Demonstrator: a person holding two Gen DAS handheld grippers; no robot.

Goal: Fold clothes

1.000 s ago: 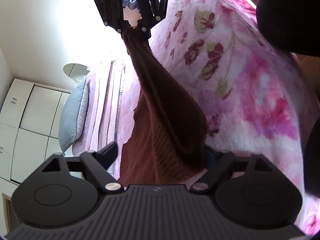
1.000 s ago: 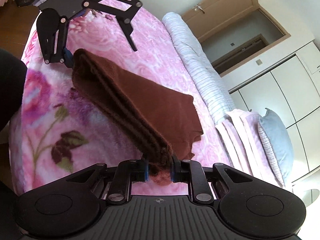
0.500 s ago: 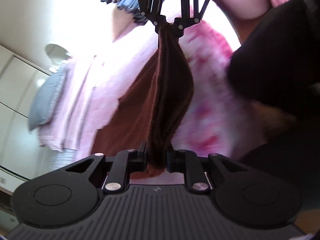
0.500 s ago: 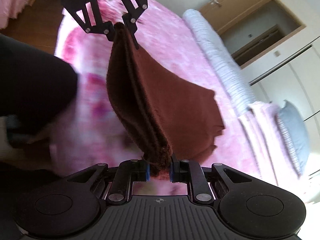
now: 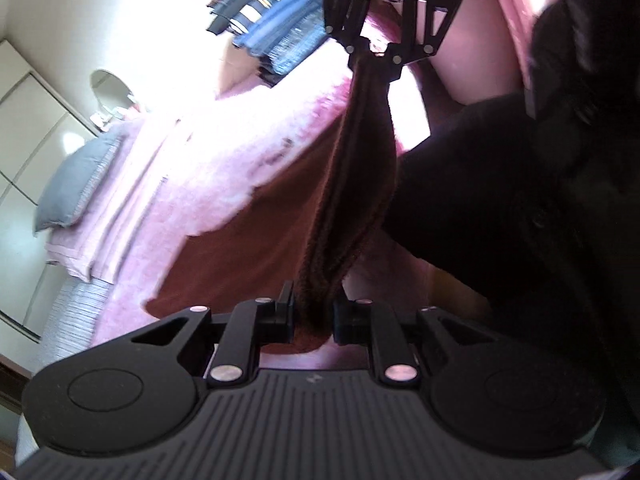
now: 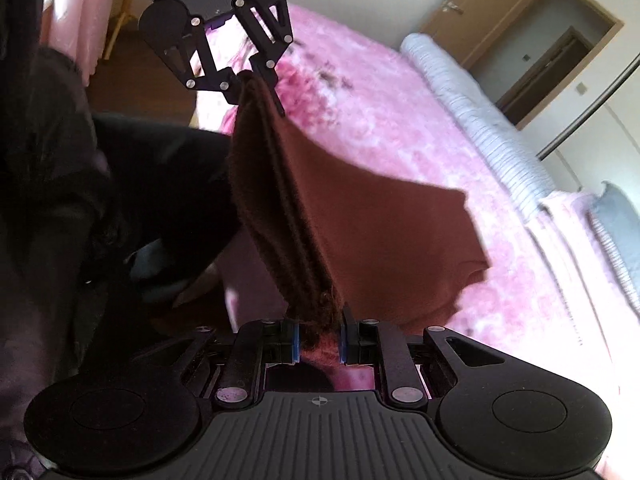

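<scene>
A folded dark brown garment [image 5: 352, 184] [image 6: 360, 220] hangs stretched between both grippers above the pink floral bed [image 6: 400, 112]. My left gripper [image 5: 314, 316] is shut on one end of its thick folded edge. My right gripper [image 6: 319, 338] is shut on the other end. Each gripper shows in the other's view: the right gripper [image 5: 374, 54] at the top of the left wrist view, the left gripper [image 6: 248, 84] at the top of the right wrist view. The loose layers of the garment droop toward the bed.
A person's dark clothing [image 5: 520, 220] [image 6: 80, 200] fills the side nearest the bed's edge. A stack of folded clothes [image 5: 276, 28] lies at the far end. A grey pillow [image 5: 76, 180], folded pink bedding [image 6: 568, 232], a rolled white quilt [image 6: 472, 112] and a wooden door [image 6: 520, 40] are beyond.
The left gripper closed on the garment's end. Both grippers then lifted the garment off the bed and swung it toward the person, so it now hangs between them.
</scene>
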